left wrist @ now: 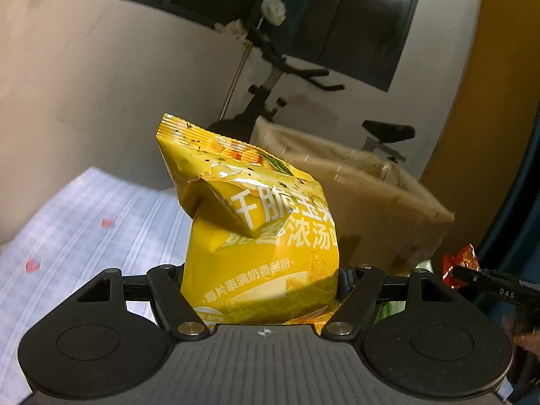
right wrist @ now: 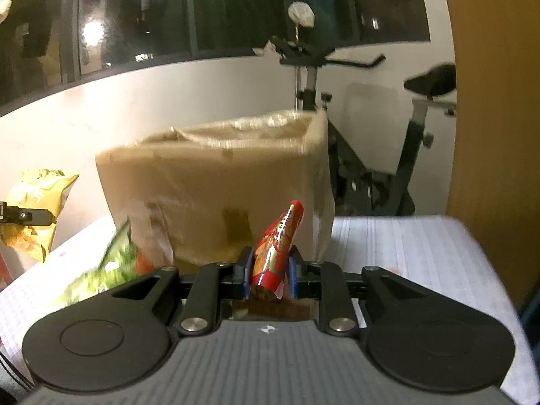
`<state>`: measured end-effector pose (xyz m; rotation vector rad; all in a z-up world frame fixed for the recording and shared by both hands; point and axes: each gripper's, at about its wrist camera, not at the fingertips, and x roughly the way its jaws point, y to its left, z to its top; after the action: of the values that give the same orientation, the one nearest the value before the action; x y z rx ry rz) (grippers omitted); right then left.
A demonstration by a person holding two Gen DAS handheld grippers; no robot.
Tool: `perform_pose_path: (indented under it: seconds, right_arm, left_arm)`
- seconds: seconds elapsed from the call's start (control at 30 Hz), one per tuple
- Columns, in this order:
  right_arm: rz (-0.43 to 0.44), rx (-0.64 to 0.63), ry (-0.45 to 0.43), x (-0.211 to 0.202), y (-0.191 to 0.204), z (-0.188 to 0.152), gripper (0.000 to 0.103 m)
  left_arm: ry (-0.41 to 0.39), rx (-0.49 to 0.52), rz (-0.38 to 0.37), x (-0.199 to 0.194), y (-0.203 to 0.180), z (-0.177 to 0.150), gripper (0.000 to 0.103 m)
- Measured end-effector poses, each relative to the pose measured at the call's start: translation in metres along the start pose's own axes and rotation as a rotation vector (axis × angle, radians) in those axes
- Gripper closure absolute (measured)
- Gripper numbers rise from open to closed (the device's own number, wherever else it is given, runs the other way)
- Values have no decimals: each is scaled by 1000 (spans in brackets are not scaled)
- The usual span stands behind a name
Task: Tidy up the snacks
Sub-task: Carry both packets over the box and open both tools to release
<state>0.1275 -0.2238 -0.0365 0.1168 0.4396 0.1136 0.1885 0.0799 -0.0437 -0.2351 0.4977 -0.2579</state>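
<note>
My left gripper (left wrist: 261, 290) is shut on a yellow snack bag (left wrist: 256, 222) with white Chinese lettering and holds it upright above the checked tablecloth (left wrist: 84, 229). The same bag shows at the left of the right wrist view (right wrist: 37, 209). My right gripper (right wrist: 269, 278) is shut on a slim red snack packet (right wrist: 278, 246), which also shows at the right edge of the left wrist view (left wrist: 460, 268). An open brown cardboard box (right wrist: 216, 189) stands just beyond both grippers and shows in the left wrist view (left wrist: 371, 202) too.
A green snack bag (right wrist: 104, 270) lies on the cloth left of the right gripper, by the box. An exercise bike (right wrist: 371, 135) stands behind the table against the white wall. A wooden panel (right wrist: 496, 135) rises at the right. The table's far right corner (right wrist: 438, 236) is near.
</note>
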Motion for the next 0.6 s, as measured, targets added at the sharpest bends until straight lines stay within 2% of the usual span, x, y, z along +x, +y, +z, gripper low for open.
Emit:
perform_pose_path:
  seconds: [0.37, 0.6]
  right_arm:
    - [19, -90, -93, 4, 2, 50, 81]
    - [49, -146, -133, 15, 12, 75, 81]
  left_arm:
    - [-79, 77, -81, 11, -36, 41, 28]
    - [-99, 121, -119, 31, -59, 59, 28]
